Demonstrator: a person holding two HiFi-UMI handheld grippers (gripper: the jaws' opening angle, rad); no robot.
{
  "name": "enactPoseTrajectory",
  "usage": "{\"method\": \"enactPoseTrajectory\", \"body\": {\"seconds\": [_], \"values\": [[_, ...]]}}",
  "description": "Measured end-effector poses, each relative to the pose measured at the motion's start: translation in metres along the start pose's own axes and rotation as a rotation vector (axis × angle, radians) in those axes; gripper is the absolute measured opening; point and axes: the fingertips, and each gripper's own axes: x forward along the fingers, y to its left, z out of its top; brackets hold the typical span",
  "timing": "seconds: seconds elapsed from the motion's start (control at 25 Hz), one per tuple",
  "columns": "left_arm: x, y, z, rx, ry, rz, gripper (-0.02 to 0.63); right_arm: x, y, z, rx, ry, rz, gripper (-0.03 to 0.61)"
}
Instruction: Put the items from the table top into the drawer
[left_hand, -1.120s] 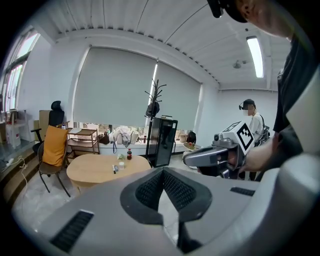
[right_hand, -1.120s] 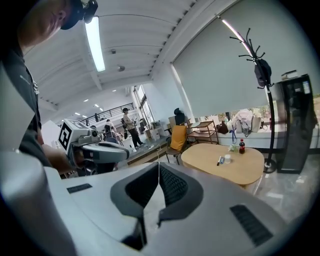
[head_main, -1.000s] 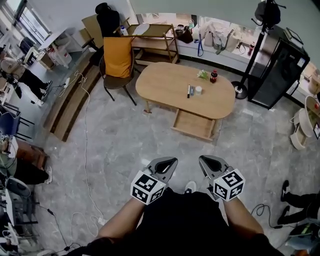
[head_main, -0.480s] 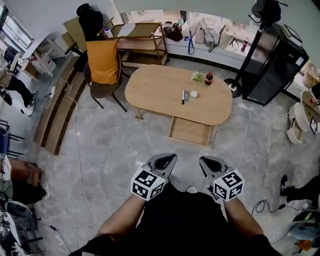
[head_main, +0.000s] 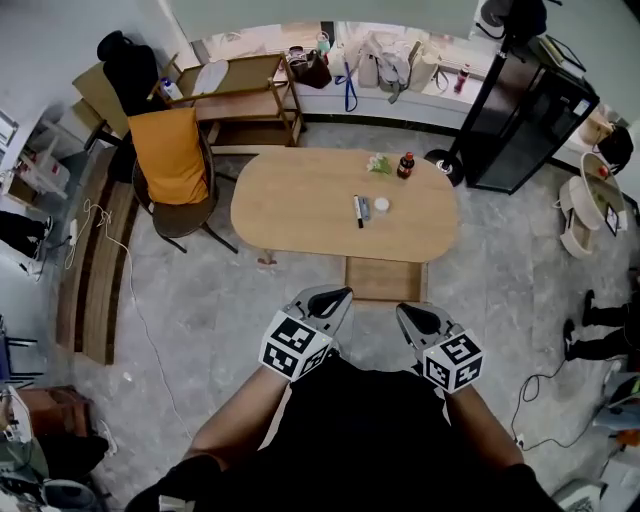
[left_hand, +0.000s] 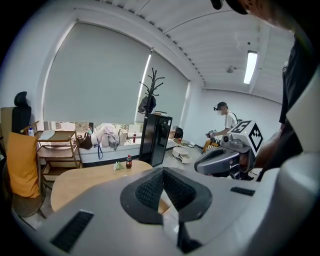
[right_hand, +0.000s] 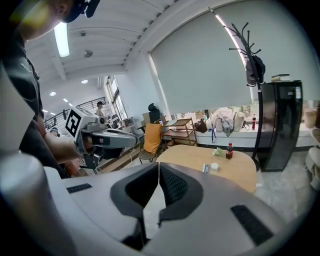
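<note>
1. Since a second ago the table has drawn closer in the head view and sits more squarely ahead. It is still well apart from both grippers, with bare floor between.
2. The drawer stands pulled out on the near side of the table, now just beyond the jaw tips in the head view. It looks empty, so I judge the task has not begun and this is only the approach.
3. The items have not moved on the table top:
   - a dark pen lies near the middle, with a small white pot just to its right;
   - a dark bottle with a red cap stands upright at the far edge;
   - a green packet lies just left of the bottle.
4. The left gripper is held low in front of the body as before. Its jaws are clenched, the ribbed pads meet along one line, and nothing is between them.
5. The right gripper is carried beside it, also pointing toward the table. Its jaws are pressed together with nothing held.
6. Judgement: either pair of jaws must come apart before it can take anything. The pen and pot lie nearest the drawer, so they look like the easiest first picks.
</note>
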Motion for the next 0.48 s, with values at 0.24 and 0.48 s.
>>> {"method": "enactPoseTrajectory", "body": {"seconds": [0.24,0.48], "values": [[0.005,0.052,0.001,0.022,0.03,-0.068,0.002,0.043,0.0,0.021,0.017,-0.005,-0.074,0.002],[0.014,0.077,-0.008,-0.027,0.057,-0.098,0.002,0.075,-0.019,0.016,0.007,0.053,-0.115,0.003]]}}
